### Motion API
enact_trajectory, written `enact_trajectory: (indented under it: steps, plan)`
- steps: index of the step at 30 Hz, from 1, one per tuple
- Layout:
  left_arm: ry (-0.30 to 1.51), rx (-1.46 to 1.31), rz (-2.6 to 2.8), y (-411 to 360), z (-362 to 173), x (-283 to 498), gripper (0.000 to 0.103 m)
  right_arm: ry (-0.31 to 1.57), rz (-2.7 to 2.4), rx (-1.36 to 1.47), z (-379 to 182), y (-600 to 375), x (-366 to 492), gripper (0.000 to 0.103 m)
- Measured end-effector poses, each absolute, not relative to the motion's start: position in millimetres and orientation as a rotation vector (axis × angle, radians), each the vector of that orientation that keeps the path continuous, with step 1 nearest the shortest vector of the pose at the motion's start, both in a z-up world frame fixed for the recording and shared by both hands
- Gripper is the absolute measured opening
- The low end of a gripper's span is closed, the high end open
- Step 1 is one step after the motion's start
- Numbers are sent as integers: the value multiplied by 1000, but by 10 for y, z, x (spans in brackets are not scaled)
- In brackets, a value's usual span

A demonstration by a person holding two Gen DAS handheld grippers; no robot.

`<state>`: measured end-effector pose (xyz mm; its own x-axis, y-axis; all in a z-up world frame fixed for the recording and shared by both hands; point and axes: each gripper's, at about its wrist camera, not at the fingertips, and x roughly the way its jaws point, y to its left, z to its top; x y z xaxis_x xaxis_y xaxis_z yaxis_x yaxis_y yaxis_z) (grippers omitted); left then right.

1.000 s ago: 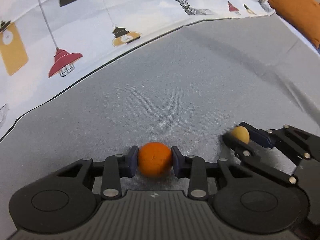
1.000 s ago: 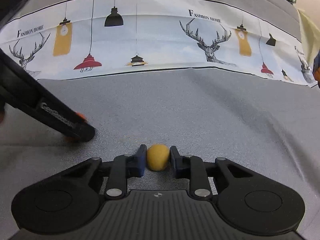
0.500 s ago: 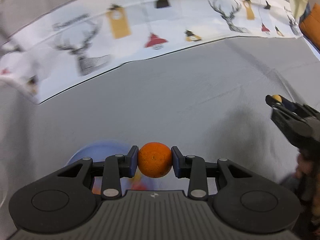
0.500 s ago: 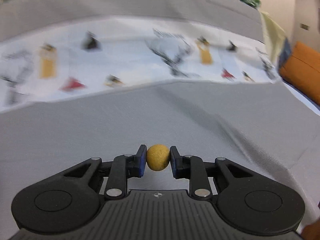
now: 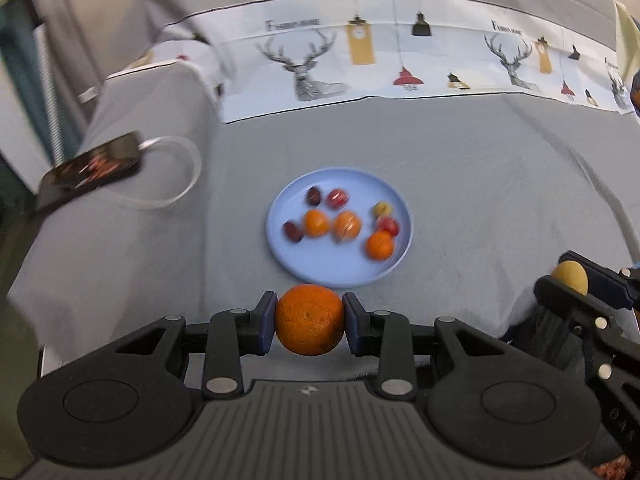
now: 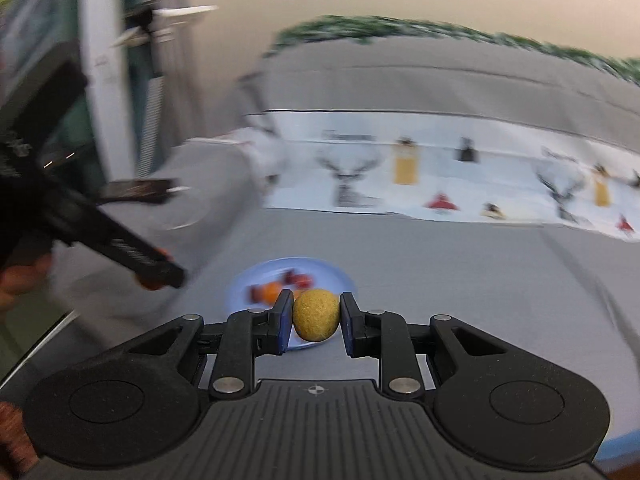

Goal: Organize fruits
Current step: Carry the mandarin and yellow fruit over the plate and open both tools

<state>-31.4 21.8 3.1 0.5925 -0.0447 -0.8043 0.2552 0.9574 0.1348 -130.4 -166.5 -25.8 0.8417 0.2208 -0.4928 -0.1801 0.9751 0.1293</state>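
My left gripper (image 5: 309, 319) is shut on an orange (image 5: 309, 319) and holds it just in front of a light blue plate (image 5: 288, 258) that lies on the grey sofa cover. The plate holds several small fruits: oranges, red ones and a yellow one. My right gripper (image 6: 316, 314) is shut on a small yellow fruit (image 6: 316, 314); the plate (image 6: 240, 286) lies beyond it, slightly left. The right gripper also shows at the right edge of the left wrist view (image 5: 570, 280). The left gripper shows at the left of the right wrist view (image 6: 160, 276).
A phone (image 5: 92, 164) with a white cable (image 5: 176, 196) lies on the sofa armrest at the left. A white printed cloth (image 5: 400, 56) with deer and lamps covers the backrest. An orange cushion edge (image 5: 635, 92) shows at the far right.
Both grippers have swung left and back with their fruits held. The blue plate, the armrest and the phone have come into view ahead of both.
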Motion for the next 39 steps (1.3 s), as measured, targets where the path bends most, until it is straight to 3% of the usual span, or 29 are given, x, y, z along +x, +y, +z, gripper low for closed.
enact_trajectory:
  steps: [14, 39]
  plan:
    - [820, 126, -164, 721, 188, -1112, 39, 459, 285, -74, 117, -1033, -1847, 26]
    - [910, 93, -199, 797, -54, -843, 39, 542, 275, -87, 0, -946, -1625, 26]
